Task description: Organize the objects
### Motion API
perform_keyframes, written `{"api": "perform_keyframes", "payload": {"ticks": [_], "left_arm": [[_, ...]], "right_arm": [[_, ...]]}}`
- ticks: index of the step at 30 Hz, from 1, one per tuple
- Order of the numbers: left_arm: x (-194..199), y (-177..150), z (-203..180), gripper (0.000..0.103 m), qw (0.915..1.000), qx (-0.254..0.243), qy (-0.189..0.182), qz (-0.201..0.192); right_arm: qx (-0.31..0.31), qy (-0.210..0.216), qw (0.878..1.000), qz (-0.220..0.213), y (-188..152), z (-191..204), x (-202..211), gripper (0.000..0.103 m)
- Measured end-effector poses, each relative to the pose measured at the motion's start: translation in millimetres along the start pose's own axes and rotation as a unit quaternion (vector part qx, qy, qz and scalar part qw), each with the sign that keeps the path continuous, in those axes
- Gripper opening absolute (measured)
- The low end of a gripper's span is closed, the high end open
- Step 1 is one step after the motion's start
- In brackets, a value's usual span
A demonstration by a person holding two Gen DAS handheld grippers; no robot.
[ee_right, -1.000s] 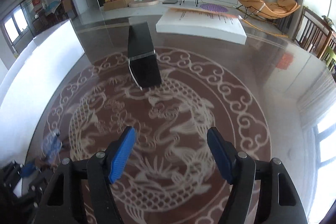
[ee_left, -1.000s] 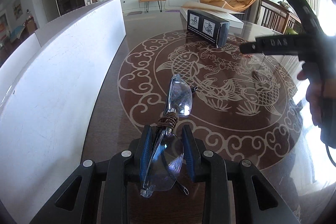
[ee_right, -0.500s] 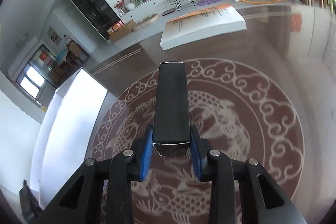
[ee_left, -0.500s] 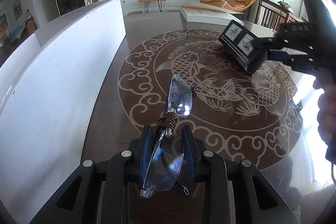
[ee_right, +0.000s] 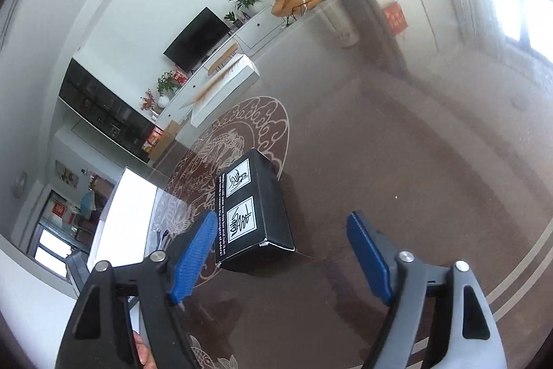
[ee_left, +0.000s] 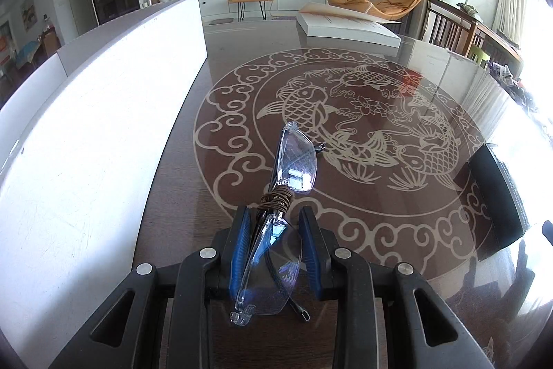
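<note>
Clear rimless glasses [ee_left: 297,158], with brown cord wound round the bridge, stick out forward from my left gripper [ee_left: 273,217]. It is shut on the near lens, just above the dark table. A black box with white pictogram labels [ee_right: 255,210] lies on the table. The same black box [ee_left: 497,196] shows at the right edge of the left wrist view. My right gripper [ee_right: 283,217] is tilted, and its jaws are opening. The box's near end lies between the blue fingertips [ee_right: 193,255], closer to the left one. Neither pad presses on it.
The glass-topped table carries a round fish pattern [ee_left: 363,113]. A long white panel [ee_left: 86,127] runs along its left side. A flat white box [ee_left: 345,26] lies at the far end. Wooden chairs [ee_left: 456,30] stand beyond the right edge.
The right gripper shut on the black box, carried it from the far middle to the right near side while rolling, then set it down and let go. The left gripper and glasses stayed put.
</note>
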State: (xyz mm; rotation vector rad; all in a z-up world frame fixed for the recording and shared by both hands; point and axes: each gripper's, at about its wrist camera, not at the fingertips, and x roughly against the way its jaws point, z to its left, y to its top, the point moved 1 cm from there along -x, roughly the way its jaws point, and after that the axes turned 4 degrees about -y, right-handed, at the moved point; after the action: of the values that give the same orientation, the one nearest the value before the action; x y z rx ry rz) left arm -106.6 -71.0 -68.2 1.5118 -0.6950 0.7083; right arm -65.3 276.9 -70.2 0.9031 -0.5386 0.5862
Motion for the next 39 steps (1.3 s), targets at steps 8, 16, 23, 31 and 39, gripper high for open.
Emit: {"api": "perform_keyframes", "payload": {"ticks": [8,16,23,31,39], "left_arm": [[0.9,0.0,0.5,0.03,1.0,0.0,-0.003,0.0],[1.3,-0.6,-2.0,0.042,0.9998,-0.004,-0.018,0.001],[-4.2,0.9,-10.3,0.076,0.9988,-0.03,-0.032,0.021],[-7.5,1.2,-15.3,0.08,0.9956,-0.053,-0.056,0.054],[49.8,1.4,2.7,0.026,0.9913,-0.006,-0.132,-0.007]], "right_arm": [[0.104,-0.043,0.994,0.001,-13.3,40.3,-7.3,0.089],[0.137,-0.057,0.989,0.004,-16.6,37.2,-9.9,0.089],[0.169,-0.078,0.982,0.015,-18.6,47.8,-16.0,0.089],[0.227,-0.134,0.956,0.131,20.7,76.2,-76.2,0.088],[0.244,-0.122,0.947,0.168,11.7,105.1,-72.0,0.058]]}}
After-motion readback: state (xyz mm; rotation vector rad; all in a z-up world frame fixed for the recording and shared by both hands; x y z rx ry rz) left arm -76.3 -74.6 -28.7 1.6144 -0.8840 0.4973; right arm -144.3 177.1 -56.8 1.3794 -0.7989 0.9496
